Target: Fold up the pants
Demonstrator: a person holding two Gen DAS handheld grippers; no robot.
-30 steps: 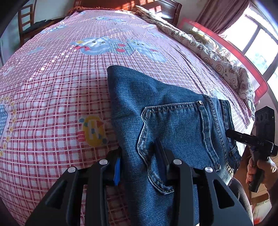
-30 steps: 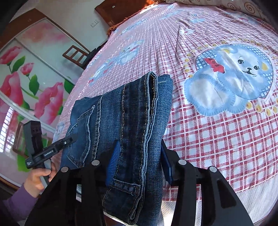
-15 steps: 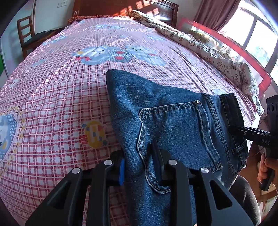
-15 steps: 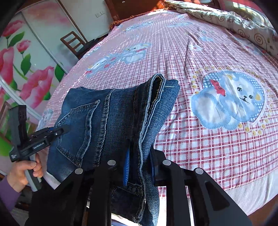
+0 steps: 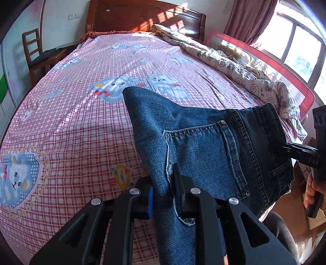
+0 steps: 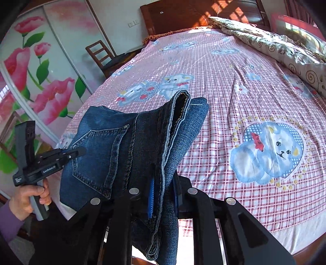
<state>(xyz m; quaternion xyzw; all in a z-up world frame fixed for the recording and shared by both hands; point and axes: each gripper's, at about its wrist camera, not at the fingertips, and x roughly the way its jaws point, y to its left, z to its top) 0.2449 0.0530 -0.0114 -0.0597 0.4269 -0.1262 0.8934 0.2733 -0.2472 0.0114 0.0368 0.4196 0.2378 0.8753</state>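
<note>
Folded blue jeans (image 5: pixel 203 142) hang lifted above the pink checked bed (image 5: pixel 81 126), back pocket up. My left gripper (image 5: pixel 164 189) is shut on the fold near the pocket's corner. In the right wrist view the jeans (image 6: pixel 122 146) show their waistband and stacked layers, and my right gripper (image 6: pixel 163 195) has its jaws closing, blue pads pressed on the thick waistband edge. Each gripper shows in the other's view: the right gripper (image 5: pixel 283 145) at the jeans' right edge, the left gripper (image 6: pixel 78 151) at their left edge, both held by a person's hands.
A rumpled patterned quilt (image 5: pixel 234 67) lies along the bed's right side by a red rail (image 5: pixel 271 63). A wooden headboard (image 5: pixel 142 18) stands at the far end, a chair (image 5: pixel 34 53) at the left. Flowered wardrobe doors (image 6: pixel 40 81) stand beyond the bed's left side.
Both grippers closed on the jeans and rose, lifting the folded bundle off the bed. The near end of the jeans now hangs down between the fingers.
</note>
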